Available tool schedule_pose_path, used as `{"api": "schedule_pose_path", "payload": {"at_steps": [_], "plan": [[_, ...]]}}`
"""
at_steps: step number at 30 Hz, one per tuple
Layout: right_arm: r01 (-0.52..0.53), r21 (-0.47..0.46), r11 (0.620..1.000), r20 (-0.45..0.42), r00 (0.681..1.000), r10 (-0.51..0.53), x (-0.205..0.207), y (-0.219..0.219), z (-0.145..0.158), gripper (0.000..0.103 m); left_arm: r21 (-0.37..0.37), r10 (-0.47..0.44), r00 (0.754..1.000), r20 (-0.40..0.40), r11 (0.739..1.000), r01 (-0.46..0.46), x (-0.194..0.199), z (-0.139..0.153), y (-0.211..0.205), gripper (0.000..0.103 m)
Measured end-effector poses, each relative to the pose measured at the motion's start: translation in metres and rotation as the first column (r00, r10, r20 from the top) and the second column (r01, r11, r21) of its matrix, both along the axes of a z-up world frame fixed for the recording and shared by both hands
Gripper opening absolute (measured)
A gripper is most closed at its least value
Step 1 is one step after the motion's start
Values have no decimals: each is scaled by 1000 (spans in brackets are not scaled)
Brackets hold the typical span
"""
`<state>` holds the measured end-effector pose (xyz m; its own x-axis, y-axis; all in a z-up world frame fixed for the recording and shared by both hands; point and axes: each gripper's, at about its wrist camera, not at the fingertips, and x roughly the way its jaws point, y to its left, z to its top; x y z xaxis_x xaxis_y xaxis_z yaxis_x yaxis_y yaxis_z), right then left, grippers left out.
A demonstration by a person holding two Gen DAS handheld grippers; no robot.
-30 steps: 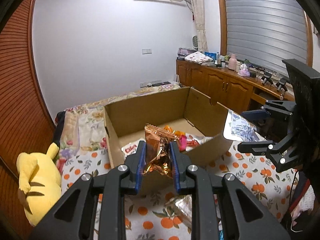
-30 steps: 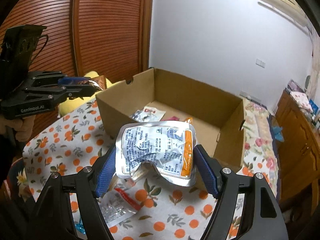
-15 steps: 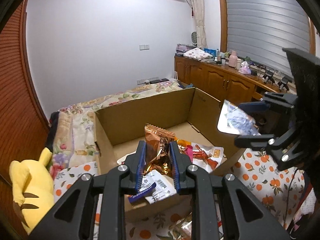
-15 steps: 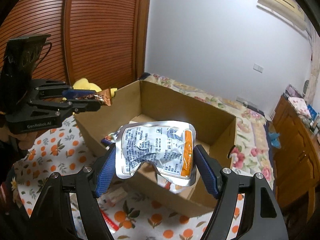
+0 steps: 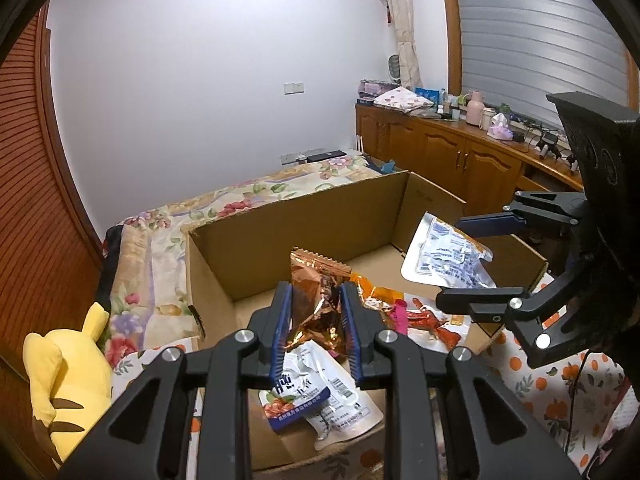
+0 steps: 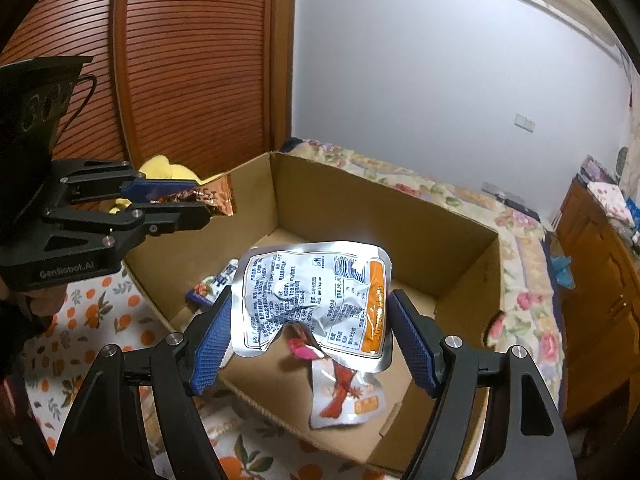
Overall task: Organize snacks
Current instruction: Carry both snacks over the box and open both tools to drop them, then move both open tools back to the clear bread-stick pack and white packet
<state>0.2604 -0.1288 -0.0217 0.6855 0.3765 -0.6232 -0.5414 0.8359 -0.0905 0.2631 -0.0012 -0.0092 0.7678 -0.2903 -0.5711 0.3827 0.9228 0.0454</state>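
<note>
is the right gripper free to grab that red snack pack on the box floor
Probably not: the right gripper is already shut on the silver pouch, which hangs directly over the red snack pack in the cardboard box.

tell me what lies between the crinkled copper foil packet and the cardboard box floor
In the left wrist view, a white-and-blue snack pouch lies under the copper foil packet, on the cardboard box floor.
</note>
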Motion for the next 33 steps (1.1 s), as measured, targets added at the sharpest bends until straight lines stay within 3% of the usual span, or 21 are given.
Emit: {"api": "schedule_pose_path", "payload": {"at_steps": [13,24,33], "plan": [[2,24,1000,-68,998,0,26,22,-14,78,-19,71,997,-9,997,-72,6,-2,25,41],[-19,20,1000,-93,995,21,29,44,-23,78,-30,110,994,8,994,-109,-10,0,48,45],[36,24,999,-122,992,-33,38,40,-29,81,-36,104,994,25,994,-103,-27,2,51,48]]}}
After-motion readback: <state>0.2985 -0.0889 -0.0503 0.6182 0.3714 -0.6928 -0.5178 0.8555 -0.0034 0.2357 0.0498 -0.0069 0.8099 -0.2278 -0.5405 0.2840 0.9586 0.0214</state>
